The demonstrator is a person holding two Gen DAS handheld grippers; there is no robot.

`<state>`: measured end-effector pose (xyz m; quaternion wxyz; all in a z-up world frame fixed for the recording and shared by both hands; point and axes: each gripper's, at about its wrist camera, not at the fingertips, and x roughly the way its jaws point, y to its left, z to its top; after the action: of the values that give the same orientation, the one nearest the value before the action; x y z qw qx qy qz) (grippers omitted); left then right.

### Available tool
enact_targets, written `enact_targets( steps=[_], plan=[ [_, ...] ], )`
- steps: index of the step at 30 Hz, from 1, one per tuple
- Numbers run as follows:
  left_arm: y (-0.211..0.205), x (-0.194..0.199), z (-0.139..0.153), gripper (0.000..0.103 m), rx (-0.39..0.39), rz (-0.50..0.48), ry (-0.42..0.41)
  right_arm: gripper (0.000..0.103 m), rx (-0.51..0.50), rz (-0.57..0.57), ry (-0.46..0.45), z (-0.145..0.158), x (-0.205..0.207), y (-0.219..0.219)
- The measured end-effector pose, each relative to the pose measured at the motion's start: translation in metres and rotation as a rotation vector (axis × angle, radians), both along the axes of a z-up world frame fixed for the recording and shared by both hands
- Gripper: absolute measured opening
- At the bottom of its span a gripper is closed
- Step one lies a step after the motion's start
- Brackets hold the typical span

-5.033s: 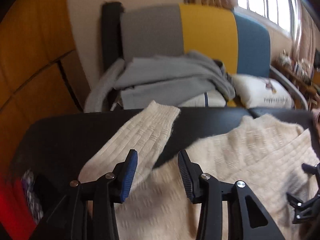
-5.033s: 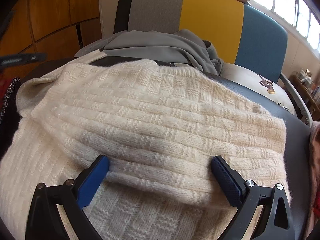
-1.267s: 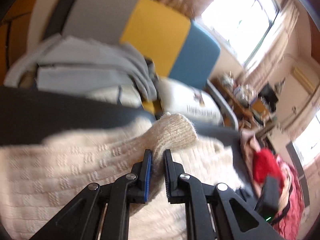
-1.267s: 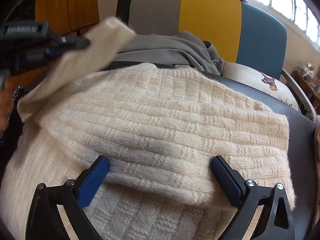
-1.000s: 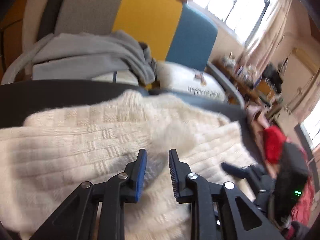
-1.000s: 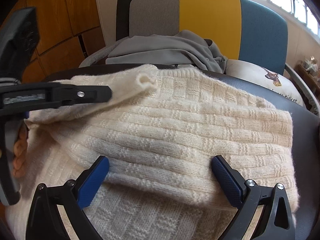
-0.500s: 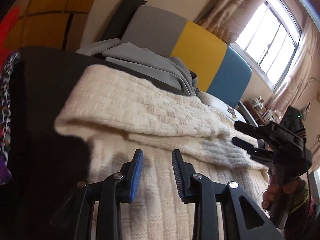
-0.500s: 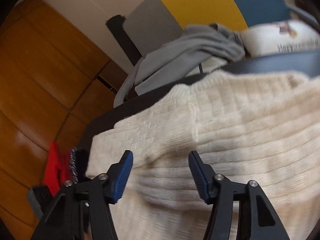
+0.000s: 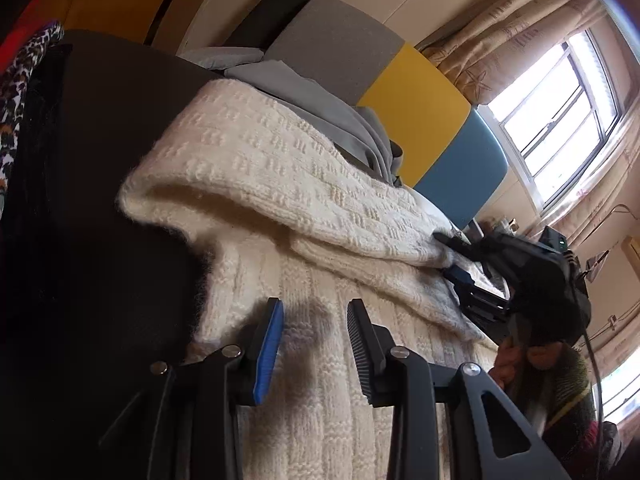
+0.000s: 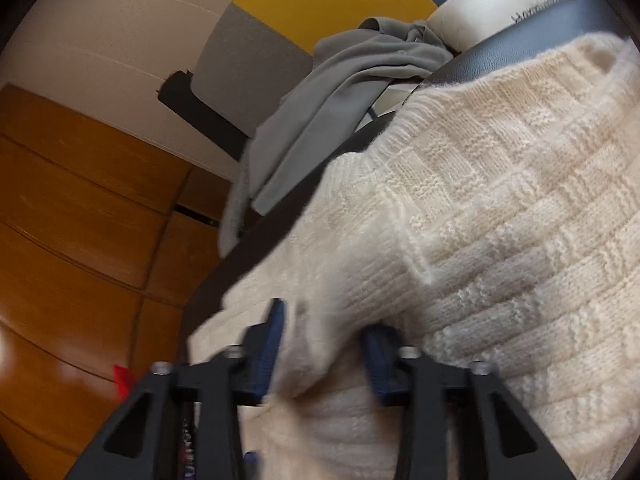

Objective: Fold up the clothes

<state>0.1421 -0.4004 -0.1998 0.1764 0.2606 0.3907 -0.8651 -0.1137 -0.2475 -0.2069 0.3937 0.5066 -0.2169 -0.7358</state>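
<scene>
While the right gripper [image 10: 324, 344] clamps a sweater [image 10: 500, 216] fold, the left gripper [image 9: 316, 344] hovers over the sweater; its jaws are opening, gripping nothing.

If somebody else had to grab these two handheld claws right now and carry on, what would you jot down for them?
Left gripper: jaws partly apart and opening, over the lower body of the cream sweater; nothing pinched.
Right gripper: jaws closed on a bunch of the sweater's knit near its edge.
The sweater lies spread on the black table. A grey garment sits on the chair behind, untouched.
Done: a sleeve lies folded across the sweater's body.
Left: probably fold the body over into a compact stack, then start on the grey garment.
</scene>
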Motion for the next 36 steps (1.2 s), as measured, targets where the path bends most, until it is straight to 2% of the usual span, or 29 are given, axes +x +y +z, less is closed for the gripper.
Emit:
enact_targets(
  steps=[2, 3, 6, 9, 13, 18, 21, 24, 29, 32, 36],
  plan=[
    [-0.004, 0.006, 0.000, 0.033, 0.018, 0.028, 0.022, 0.008, 0.035, 0.012, 0.038, 0.007, -0.002, -0.004],
    [-0.006, 0.010, 0.000, 0.034, 0.030, 0.043, 0.038, 0.008, 0.051, 0.039, 0.093, 0.019, 0.000, -0.007],
    [-0.013, 0.014, -0.005, 0.035, 0.074, 0.054, 0.058, 0.008, 0.075, 0.117, 0.266, 0.064, 0.010, -0.010],
    [-0.014, 0.013, -0.006, 0.035, 0.069, 0.053, 0.045, 0.008, 0.061, 0.165, 0.410, 0.112, 0.018, -0.006],
    [-0.018, 0.010, 0.001, 0.036, 0.049, 0.073, 0.016, 0.008, 0.035, 0.171, 0.500, 0.152, 0.018, 0.012],
    [-0.025, -0.001, 0.011, 0.038, -0.008, 0.071, -0.016, 0.008, 0.038, 0.113, 0.473, 0.155, -0.001, 0.049],
    [-0.026, -0.002, 0.004, 0.038, 0.010, 0.068, -0.035, 0.008, 0.048, 0.051, 0.436, 0.144, -0.013, 0.084],
    [-0.027, 0.002, 0.002, 0.038, 0.033, 0.076, -0.011, 0.008, 0.080, -0.013, 0.357, 0.114, -0.025, 0.119],
    [-0.023, 0.001, 0.002, 0.038, 0.008, 0.070, -0.028, 0.008, 0.099, -0.105, 0.211, 0.056, -0.038, 0.161],
    [-0.022, 0.002, 0.001, 0.038, 0.006, 0.068, -0.031, 0.008, 0.088, -0.134, 0.168, 0.034, -0.042, 0.178],
    [-0.023, 0.002, 0.000, 0.038, 0.010, 0.069, -0.029, 0.009, 0.046, -0.125, 0.128, 0.021, -0.044, 0.188]
  ],
)
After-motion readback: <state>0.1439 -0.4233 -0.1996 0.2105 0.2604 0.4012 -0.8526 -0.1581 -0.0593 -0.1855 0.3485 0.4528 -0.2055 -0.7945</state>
